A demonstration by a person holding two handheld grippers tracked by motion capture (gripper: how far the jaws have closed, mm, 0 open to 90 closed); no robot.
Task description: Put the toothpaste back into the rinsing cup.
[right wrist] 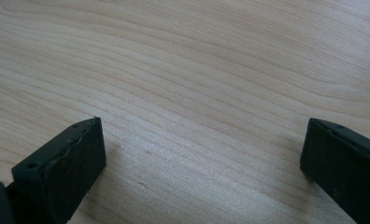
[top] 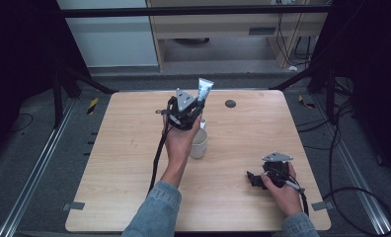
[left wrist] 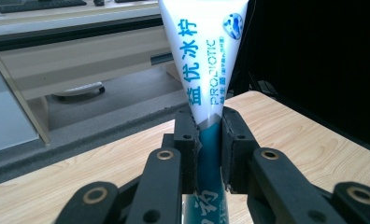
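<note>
- Hidden: lower end of toothpaste tube concealed behind left gripper and hand in high view; cap not discernible.
- Cut off: wide crimped end of tube leaves top edge of left gripper view; printed lettering there partly truncated.
- Partly hidden: near side of white cup covered by left hand; contents of cup not determinable.
- Hard to make out: fingertips of right gripper dark against counter in high view.
- Count: one tube, one cup, two grippers, one dark round disc.
- Left gripper: jaws closed on tube, pads pressed against both flat faces at teal band; tube upright, crimped end up, raised above counter directly over and slightly behind cup.
- Right gripper: jaws spread wide, nothing between pads; bare wood grain of counter visible in gap in right gripper view; positioned low at right front of counter, well apart from cup.
- Surroundings: disc set in counter surface near far edge, right of tube; pale cabinet and hanging cables beyond counter; metal rails along floor either side.
- Obstruction: left hand and gripper body between camera and cup rim in high view; path between right gripper and cup unobstructed.
</note>
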